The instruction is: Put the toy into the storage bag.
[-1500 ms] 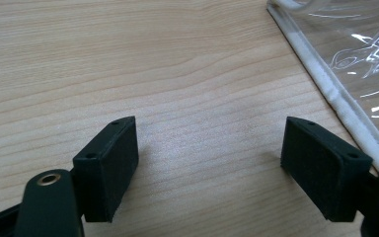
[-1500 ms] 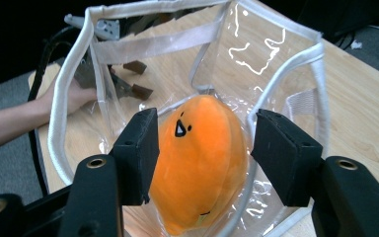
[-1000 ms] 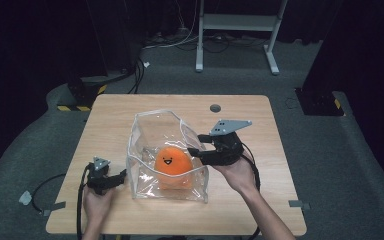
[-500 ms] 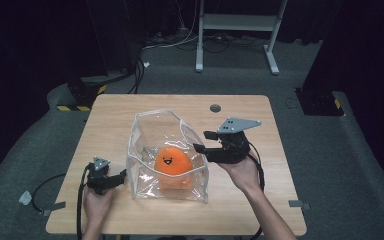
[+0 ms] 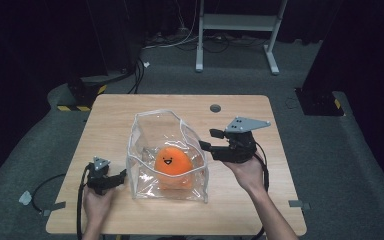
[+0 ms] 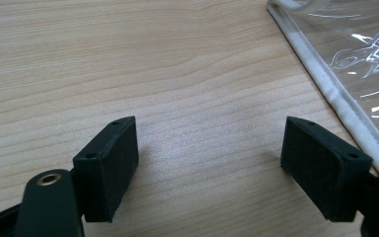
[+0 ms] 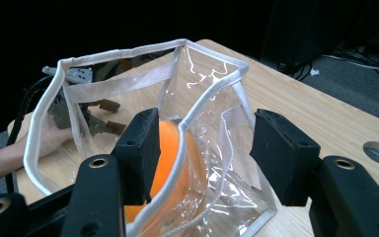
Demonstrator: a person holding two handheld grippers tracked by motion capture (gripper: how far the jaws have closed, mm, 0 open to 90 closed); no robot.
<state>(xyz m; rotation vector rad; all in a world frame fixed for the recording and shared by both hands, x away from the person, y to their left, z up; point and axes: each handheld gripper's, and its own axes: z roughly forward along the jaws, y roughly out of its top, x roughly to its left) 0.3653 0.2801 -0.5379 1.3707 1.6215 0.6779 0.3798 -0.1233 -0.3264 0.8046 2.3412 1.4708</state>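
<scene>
In the right gripper view the orange toy (image 7: 170,148) is partly hidden behind the near jaw and the clear bag's (image 7: 207,89) rim. Left gripper view cuts the bag (image 6: 355,54) at top-right corner, only edge seam visible.

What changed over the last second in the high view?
The right hand-held gripper shifted slightly away from the person beside the bag, jaws open around its rim without gripping. The left hand-held gripper, the bag and the orange toy stayed put.
</scene>
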